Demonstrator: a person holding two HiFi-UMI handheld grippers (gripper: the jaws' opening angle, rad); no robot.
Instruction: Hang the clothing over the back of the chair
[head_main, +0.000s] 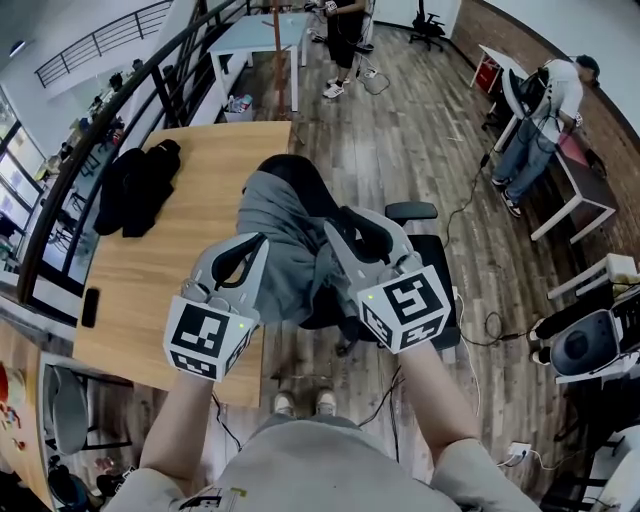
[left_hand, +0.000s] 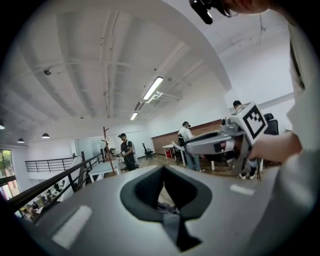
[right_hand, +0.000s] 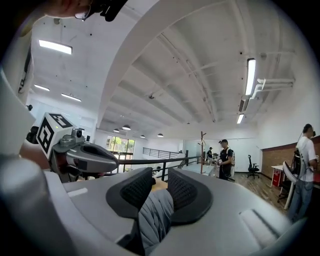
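Grey clothing (head_main: 280, 225) looks soft, light and floppy, so pinching its top edge works: left claw (head_main: 250, 248) and right claw (head_main: 345, 232) both clamp it, dangling above the chair (head_main: 437, 262).

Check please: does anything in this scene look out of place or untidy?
Only slightly. A black garment lies crumpled on the wooden table, toward its far left side. The grey clothing is bunched above the chair, not yet over its back.

The clothing (head_main: 283, 235) is grey, the chair (head_main: 432, 262) black, the table (head_main: 170, 270) pale wood-grain.
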